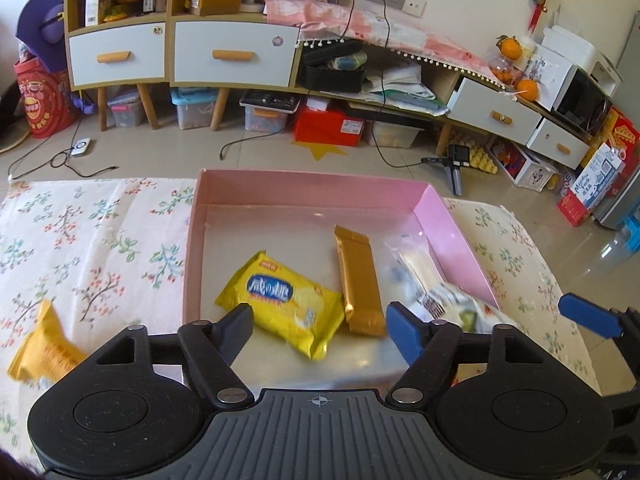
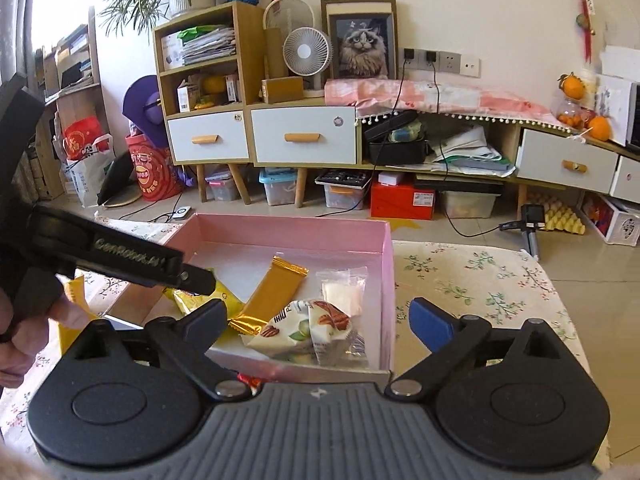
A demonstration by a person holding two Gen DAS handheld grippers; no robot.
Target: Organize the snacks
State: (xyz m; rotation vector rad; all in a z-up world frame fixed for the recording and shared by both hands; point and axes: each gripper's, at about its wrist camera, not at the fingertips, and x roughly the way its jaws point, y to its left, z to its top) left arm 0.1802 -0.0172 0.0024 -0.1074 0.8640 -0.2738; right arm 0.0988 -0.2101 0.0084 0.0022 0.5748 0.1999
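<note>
Left wrist view: the left gripper (image 1: 320,330) hangs spread and empty above the shallow pink cardboard box (image 1: 452,228), over the yellow cracker packet (image 1: 282,306) beside the gold foil bar (image 1: 358,280). The right gripper (image 2: 318,326) is spread too, above the nut pouch (image 2: 308,330) against the box's right wall; floral cloth (image 2: 480,280) lies open beyond.

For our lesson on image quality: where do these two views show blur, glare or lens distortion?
Left wrist view: yellow packet and nut packet motion-blurred; cabinet line bowed by the fisheye; glare on floor tiles. Right wrist view: window at top left blown out; box contents sharper.
</note>
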